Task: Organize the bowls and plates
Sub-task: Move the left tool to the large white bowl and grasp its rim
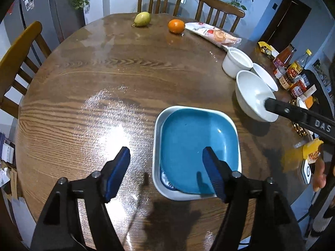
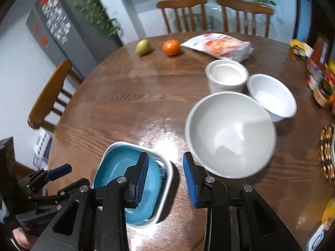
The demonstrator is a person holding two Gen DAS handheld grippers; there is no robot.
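Note:
A blue square plate lies nested in a white square dish on the round wooden table. My left gripper is open and empty, hovering above the dish's left rim. My right gripper is open and empty, between the stacked dishes and a large white bowl. In the left wrist view one right finger reaches over that bowl. A smaller white bowl and a white ramekin stand behind it.
A pear, an orange and a snack bag lie at the table's far side. Sauce bottles and jars crowd the right edge. A woven trivet lies at right. Wooden chairs ring the table.

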